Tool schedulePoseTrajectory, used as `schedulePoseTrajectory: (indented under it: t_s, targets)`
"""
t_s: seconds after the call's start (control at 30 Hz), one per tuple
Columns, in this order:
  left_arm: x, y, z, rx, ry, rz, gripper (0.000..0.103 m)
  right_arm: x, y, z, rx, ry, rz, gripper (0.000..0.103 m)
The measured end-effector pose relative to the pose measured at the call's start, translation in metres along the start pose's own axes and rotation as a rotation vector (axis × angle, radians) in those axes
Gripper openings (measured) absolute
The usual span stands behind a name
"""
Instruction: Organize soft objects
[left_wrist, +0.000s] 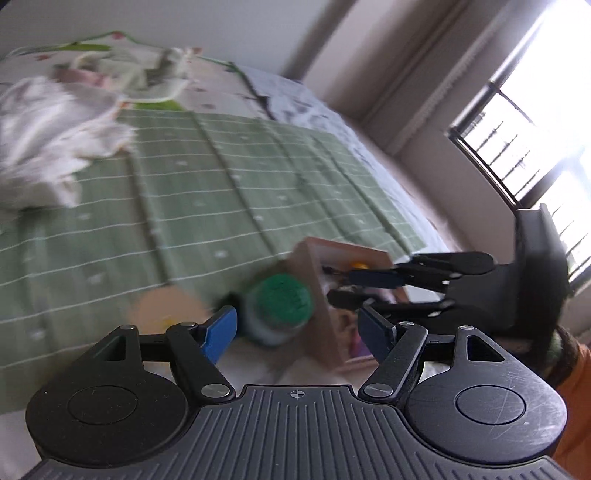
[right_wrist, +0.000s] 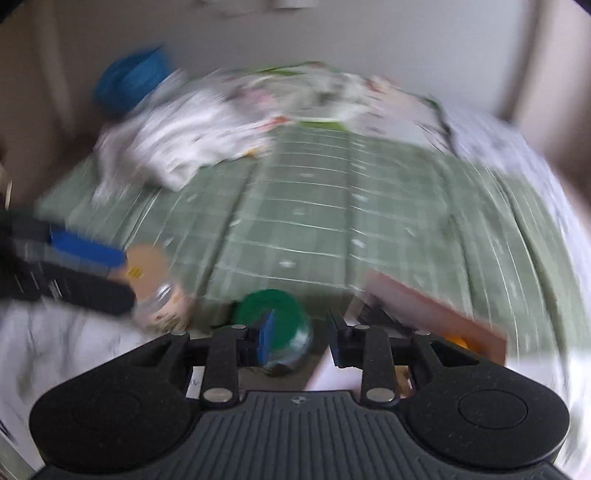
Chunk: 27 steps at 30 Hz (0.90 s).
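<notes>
Both tongs, left and right, stood apart, empty. White clothes lay heaped far up the bed. Green-lidded jar sat close below; a careless sweep might topple it.

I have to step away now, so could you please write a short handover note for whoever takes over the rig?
Left gripper: open, empty.
Right gripper: open, empty, low by the green-lidded jar.
White crumpled cloth and floral bedding lie unsorted at the far end of the green mat.
Wooden box stands beside the jar.
Done: nothing visibly.
Left: tidy the cloth and bedding.
</notes>
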<state>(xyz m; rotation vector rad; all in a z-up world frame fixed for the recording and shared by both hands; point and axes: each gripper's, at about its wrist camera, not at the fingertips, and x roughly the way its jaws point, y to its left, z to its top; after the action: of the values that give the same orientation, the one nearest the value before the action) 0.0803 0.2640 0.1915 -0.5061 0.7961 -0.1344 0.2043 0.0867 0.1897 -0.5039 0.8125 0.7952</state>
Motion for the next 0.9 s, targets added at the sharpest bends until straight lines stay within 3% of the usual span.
schedulePoseTrajectory:
  t_s: [0.13,0.27,0.47,0.63,0.7,0.73,0.9]
  targets:
    - [-0.024,0.032,-0.02,0.045,0.01,0.052,0.077,0.031,0.074,-0.004,-0.333,-0.014,-0.079,0.03]
    - [-0.034,0.069,-0.048,0.066,0.056,0.091,0.077,0.058,0.129,-0.05,-0.672,-0.111,-0.209,0.028]
    - [-0.03,0.118,-0.073,-0.043,0.135,0.084,0.077,0.114,0.159,-0.094,-0.944,-0.07,-0.335,0.027]
    - [-0.017,0.13,-0.083,-0.072,0.187,0.077,0.077,0.146,0.167,-0.091,-1.046,-0.057,-0.403,0.027]
    - [-0.013,0.129,-0.086,-0.067,0.197,0.068,0.077,0.154,0.168,-0.089,-1.068,-0.055,-0.403,0.017]
    - [-0.013,0.127,-0.087,-0.059,0.204,0.062,0.077,0.155,0.169,-0.089,-1.07,-0.063,-0.417,0.006]
    - [0.001,0.115,-0.09,-0.037,0.236,0.06,0.076,0.11,0.175,-0.085,-0.917,-0.125,-0.307,0.002]
